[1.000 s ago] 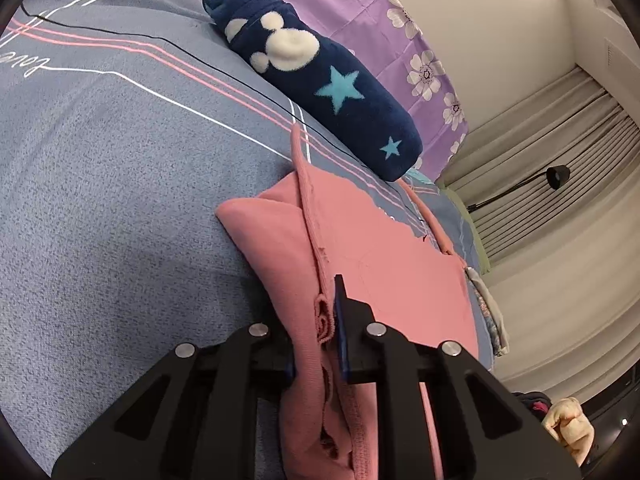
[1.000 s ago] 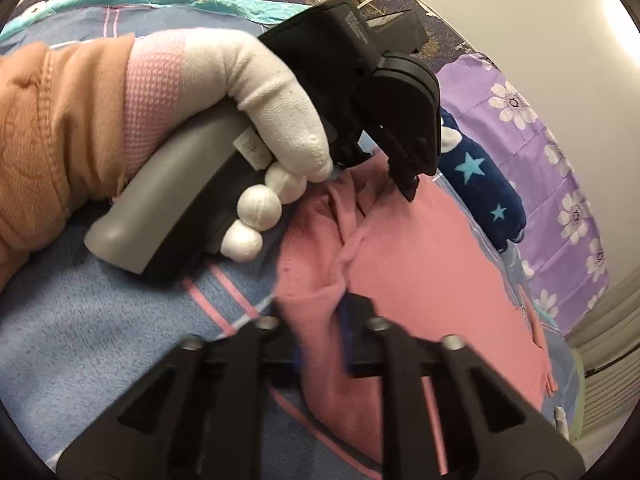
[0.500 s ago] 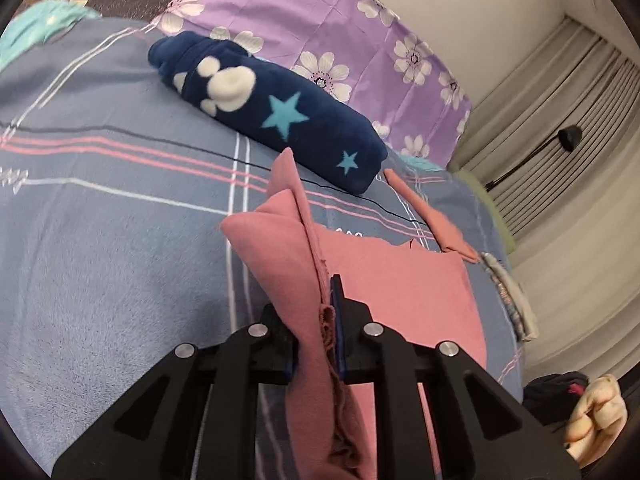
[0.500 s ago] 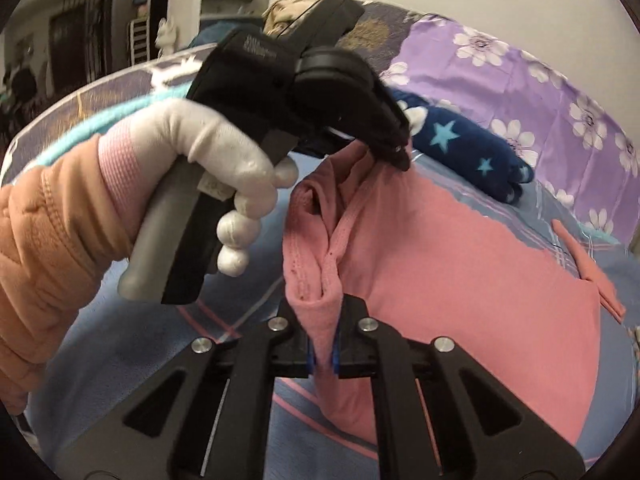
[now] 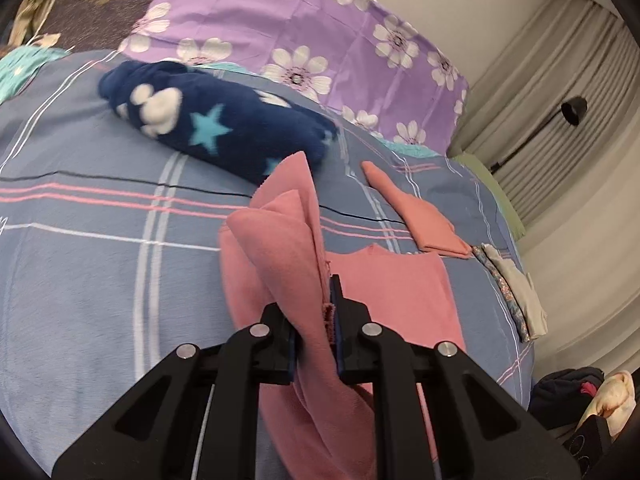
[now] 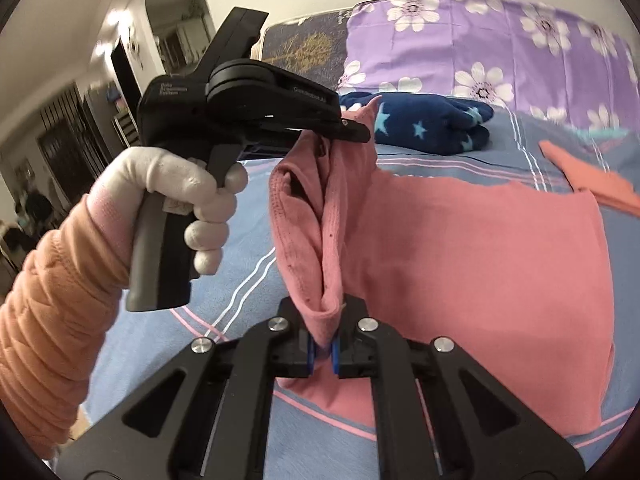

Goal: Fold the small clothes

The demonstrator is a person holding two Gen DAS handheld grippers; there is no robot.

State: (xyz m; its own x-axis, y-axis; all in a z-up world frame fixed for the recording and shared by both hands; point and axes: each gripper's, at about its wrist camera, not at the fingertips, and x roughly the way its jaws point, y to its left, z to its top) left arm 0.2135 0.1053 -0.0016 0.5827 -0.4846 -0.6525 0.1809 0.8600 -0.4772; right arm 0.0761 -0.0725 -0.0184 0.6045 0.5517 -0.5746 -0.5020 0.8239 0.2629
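A pink garment [image 6: 480,248] lies partly spread on the blue striped bedspread [image 5: 80,264], with one edge lifted off the bed. My left gripper [image 5: 314,328] is shut on a bunched fold of that pink garment [image 5: 288,248]. In the right wrist view the left gripper [image 6: 352,130] appears from the side, held by a white-gloved hand [image 6: 180,184], pinching the raised cloth. My right gripper [image 6: 323,350] is shut on the lower end of the same lifted edge. The cloth hangs stretched between the two grips.
A rolled navy fleece with stars [image 5: 216,128] lies at the back beside a purple flowered pillow [image 5: 320,28]. A folded orange-pink piece [image 5: 424,220] and small folded cloths [image 5: 512,284] lie at the bed's right edge. Curtains [image 5: 560,112] hang beyond.
Both grippers have risen and moved along the bed, lifting the pink garment's edge higher. The right gripper rolled upright, so more of the spread garment shows.
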